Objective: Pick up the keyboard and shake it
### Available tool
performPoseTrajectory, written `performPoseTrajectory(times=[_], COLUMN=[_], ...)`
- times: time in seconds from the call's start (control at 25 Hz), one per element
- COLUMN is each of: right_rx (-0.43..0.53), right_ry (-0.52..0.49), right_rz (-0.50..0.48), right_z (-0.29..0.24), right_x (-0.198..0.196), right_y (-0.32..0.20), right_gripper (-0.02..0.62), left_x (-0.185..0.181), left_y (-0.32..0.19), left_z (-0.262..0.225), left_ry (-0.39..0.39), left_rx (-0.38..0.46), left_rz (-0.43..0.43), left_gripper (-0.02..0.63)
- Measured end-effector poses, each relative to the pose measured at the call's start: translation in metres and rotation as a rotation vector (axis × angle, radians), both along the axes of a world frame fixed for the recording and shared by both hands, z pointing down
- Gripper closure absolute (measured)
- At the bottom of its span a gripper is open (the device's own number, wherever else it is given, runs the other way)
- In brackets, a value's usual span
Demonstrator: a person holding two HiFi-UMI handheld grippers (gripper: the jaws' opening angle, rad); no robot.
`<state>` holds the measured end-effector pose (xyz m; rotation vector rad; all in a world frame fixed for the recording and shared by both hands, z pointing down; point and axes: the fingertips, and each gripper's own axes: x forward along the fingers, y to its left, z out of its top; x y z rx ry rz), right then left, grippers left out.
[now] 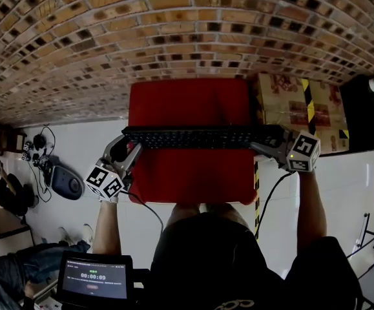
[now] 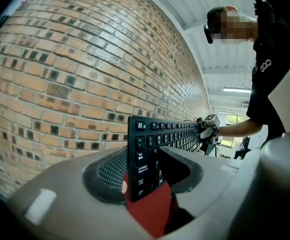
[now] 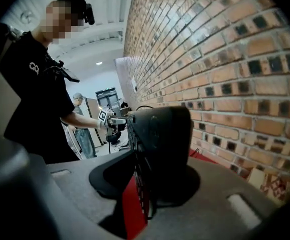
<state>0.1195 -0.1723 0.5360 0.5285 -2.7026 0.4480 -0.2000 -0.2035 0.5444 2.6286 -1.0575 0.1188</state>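
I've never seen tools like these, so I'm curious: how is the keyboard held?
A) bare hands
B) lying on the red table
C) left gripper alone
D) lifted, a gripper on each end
D: the left gripper and right gripper each clamp one end of the keyboard.

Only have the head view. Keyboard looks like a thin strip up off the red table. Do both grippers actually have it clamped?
Observer: Left, yes. In the left gripper view the left gripper has its pads pressed on both faces of the keyboard, at the Tab and Caps Lock end.
Operator: Right side?
Observer: Same. In the right gripper view the right gripper is closed on the other end, one jaw on each face.
Operator: Which way do the keys face?
Observer: In the left gripper view the key face is turned toward the person, with the back toward the brick wall.
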Motion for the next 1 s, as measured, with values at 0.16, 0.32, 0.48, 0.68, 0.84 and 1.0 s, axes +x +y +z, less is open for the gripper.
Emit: performPoseTrajectory(times=[0.16, 0.32, 0.48, 0.68, 0.84, 1.0], right_rx=[0.126, 0.253, 0.379, 0.543, 0.71, 0.831], right_ry=[0.009, 0.036, 0.044, 0.036, -0.002, 0.003], right_rz=[-0.012, -0.029, -0.067, -0.105, -0.102, -0.071], right_z=[-0.044, -0.086, -0.124, -0.165, -0.214, -0.251], right_x=[0.003, 0.002, -0.005, -0.013, -0.028, -0.04], right_y=[-0.009, -0.014, -0.021, -0.019, -0.021, -0.025], right_gripper=[0.486, 0.494, 0.495, 0.5, 0.502, 0.503], left_x=[0.005, 0.005, 0.001, -0.003, -0.012, -0.022], left_y=[-0.012, -0.019, -0.027, -0.028, -0.035, -0.043], left_z=[-0.048, -0.087, -0.115, -0.154, -0.189, -0.211], left_ry=[-0.016, -0.034, -0.033, -0.03, -0.008, -0.005], left_rx=[0.089, 0.178, 0.263, 0.39, 0.485, 0.567], left_rz=[0.024, 0.028, 0.012, -0.066, -0.112, -0.153], left_gripper=[0.413, 0.411, 0.411, 0.419, 0.419, 0.42])
